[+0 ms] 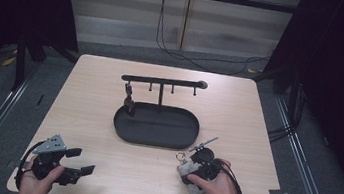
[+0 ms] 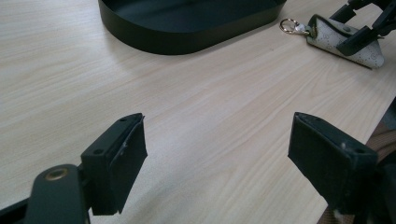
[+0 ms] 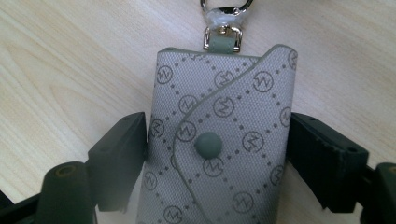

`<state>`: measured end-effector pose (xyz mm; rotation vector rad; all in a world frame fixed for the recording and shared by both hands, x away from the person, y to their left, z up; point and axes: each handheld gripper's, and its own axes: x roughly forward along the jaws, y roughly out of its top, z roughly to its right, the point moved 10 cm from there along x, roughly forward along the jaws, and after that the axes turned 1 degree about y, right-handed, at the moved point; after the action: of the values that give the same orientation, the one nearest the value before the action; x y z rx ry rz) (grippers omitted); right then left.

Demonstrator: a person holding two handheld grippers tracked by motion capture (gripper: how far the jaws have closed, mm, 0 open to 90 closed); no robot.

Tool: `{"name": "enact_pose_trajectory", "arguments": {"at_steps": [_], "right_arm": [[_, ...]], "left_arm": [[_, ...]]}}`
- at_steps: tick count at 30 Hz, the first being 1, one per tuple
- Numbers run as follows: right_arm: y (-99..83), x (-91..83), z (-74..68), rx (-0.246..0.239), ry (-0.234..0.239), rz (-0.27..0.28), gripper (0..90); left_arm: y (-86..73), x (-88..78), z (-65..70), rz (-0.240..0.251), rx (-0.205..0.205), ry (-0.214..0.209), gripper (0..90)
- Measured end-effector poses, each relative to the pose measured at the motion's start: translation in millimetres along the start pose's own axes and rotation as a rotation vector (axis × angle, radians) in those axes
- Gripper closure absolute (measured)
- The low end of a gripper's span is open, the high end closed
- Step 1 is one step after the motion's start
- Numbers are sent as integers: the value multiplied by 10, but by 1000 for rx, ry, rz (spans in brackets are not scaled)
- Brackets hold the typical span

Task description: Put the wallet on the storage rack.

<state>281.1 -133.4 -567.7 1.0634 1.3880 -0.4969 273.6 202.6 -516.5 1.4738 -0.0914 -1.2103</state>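
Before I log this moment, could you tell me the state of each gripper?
Left gripper: open, nothing between its jaws.
Right gripper: closed on the grey key pouch, which lies on the table.

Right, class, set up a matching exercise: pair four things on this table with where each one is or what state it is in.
Things:
1. key pouch
2. oval black tray
3. left gripper
4. hook rack

Descriptions:
A. open over bare wood
B. lying flat between the right gripper's jaws
C. at the table's middle
D. standing up from the tray on a post

Pairs: 1-B, 2-C, 3-A, 4-D
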Motion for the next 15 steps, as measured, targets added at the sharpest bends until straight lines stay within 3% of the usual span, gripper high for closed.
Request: {"name": "enact_pose_trajectory", "arguments": {"at_steps": [15], "right_arm": [[18, -72, -10, 34, -17, -76, 338]], "left_arm": [[3, -5, 1, 3, -6, -5, 192]]}}
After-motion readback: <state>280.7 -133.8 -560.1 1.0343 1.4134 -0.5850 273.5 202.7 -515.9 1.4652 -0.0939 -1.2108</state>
